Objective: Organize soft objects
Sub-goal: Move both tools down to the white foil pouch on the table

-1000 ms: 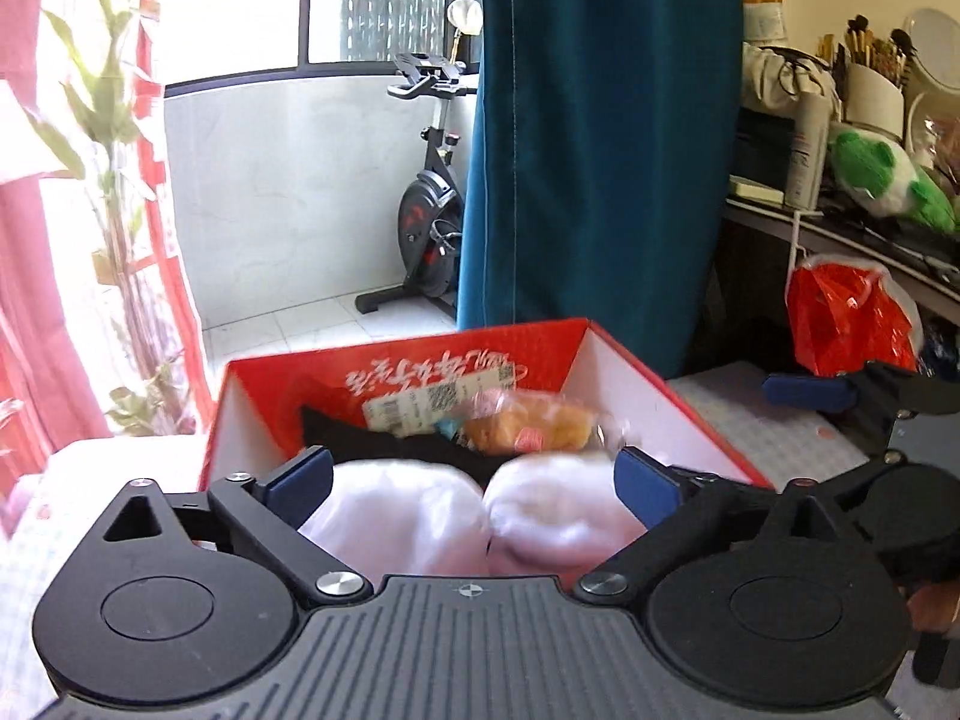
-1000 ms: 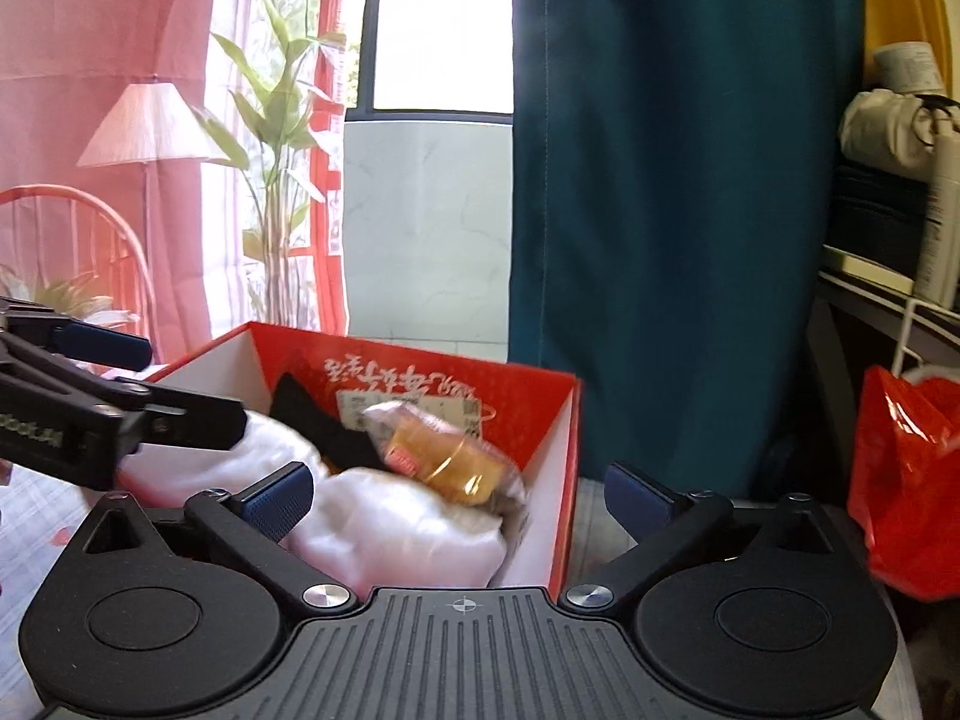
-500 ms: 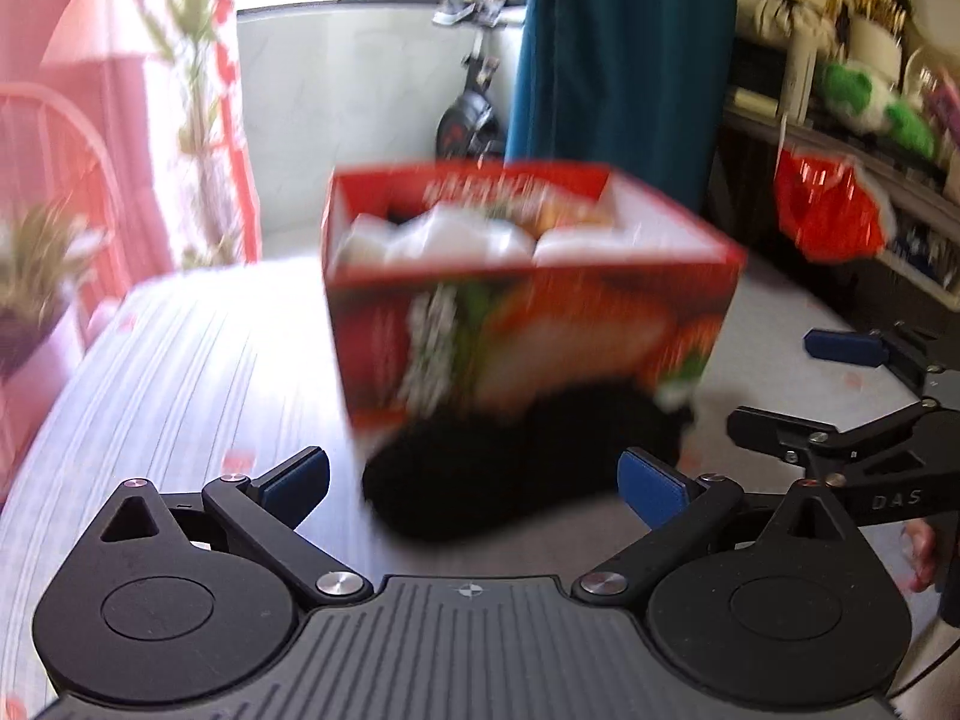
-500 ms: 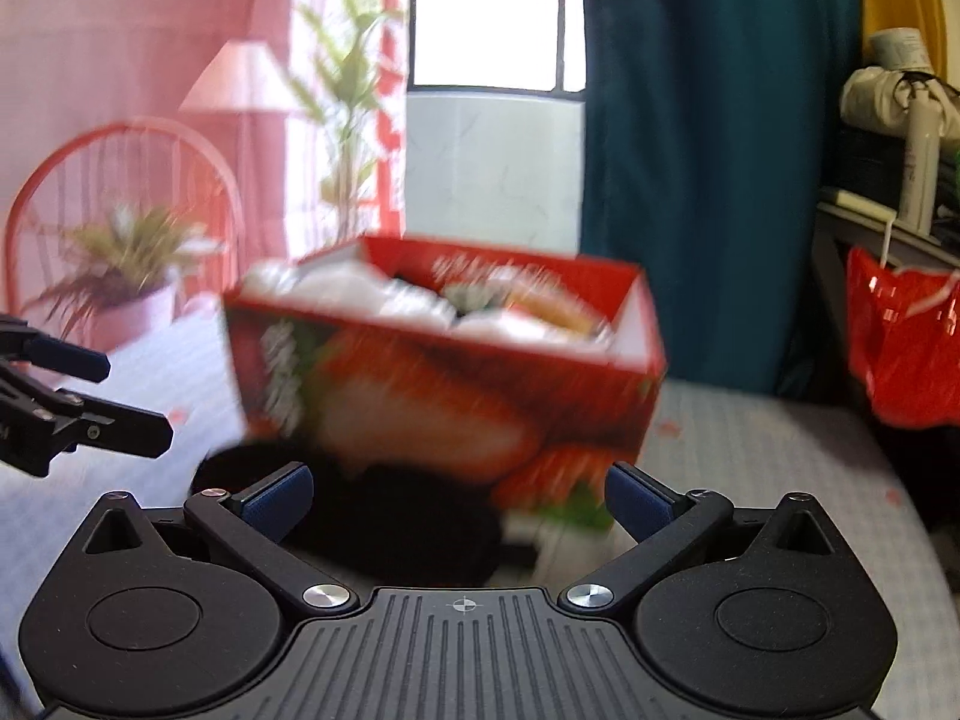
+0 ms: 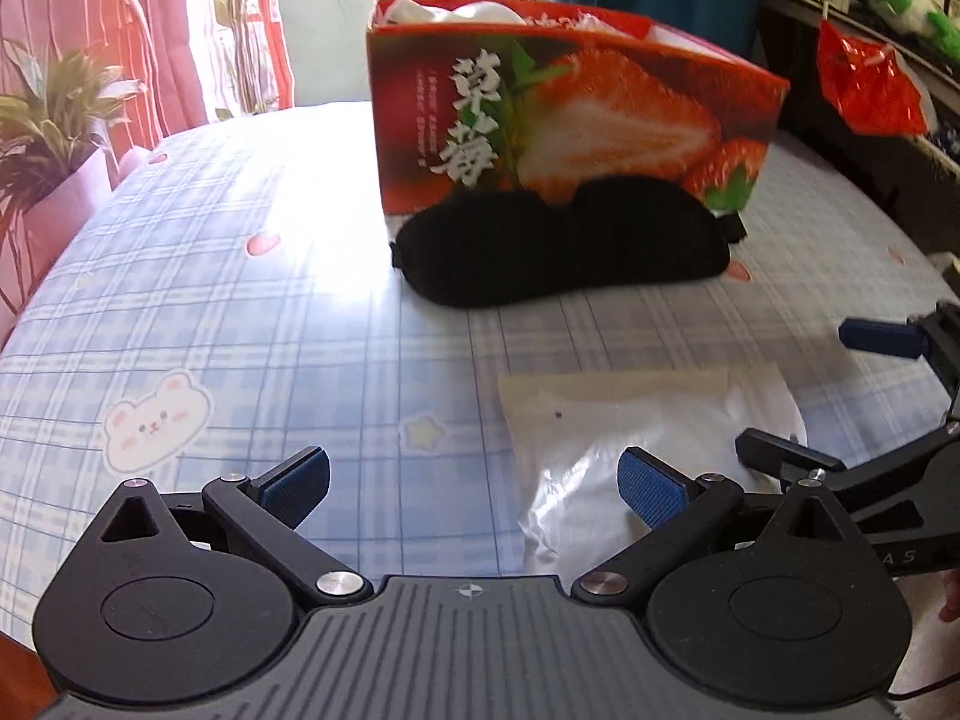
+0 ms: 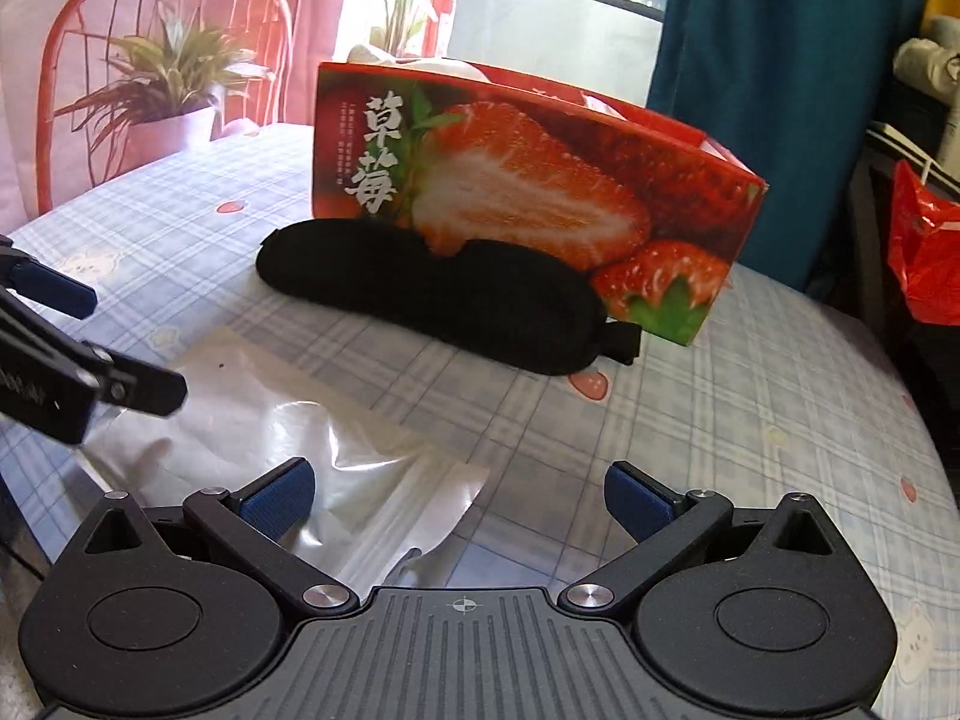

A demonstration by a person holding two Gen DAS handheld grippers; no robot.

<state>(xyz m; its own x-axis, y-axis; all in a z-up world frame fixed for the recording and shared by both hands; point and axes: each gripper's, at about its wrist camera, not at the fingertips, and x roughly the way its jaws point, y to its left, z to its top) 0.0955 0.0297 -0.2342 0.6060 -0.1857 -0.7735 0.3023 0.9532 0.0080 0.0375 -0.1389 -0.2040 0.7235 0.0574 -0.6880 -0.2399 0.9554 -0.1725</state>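
A red strawberry-print box point(image 5: 570, 114) point(image 6: 528, 180) stands on the table, with white soft items showing over its top edge point(image 5: 474, 11). A black padded sleep mask point(image 5: 564, 249) point(image 6: 438, 294) lies against the box's front. Nearer me, a clear plastic bag point(image 5: 636, 426) point(image 6: 288, 414) lies flat on the cloth. My left gripper point(image 5: 474, 486) is open and empty, low over the table, with the bag by its right finger. My right gripper point(image 6: 459, 495) is open and empty over the bag's near right corner. Each gripper shows at the edge of the other's view.
The table has a blue checked cloth point(image 5: 240, 312) with bear and strawberry prints. A potted plant point(image 6: 162, 90) and a red chair stand at the left. A red plastic bag point(image 5: 864, 90) hangs from cluttered shelves at the right; a teal curtain point(image 6: 768, 30) hangs behind.
Both grippers have pulled back from above the box and dropped low near the table's front. The sleep mask and the plastic bag have come into view.
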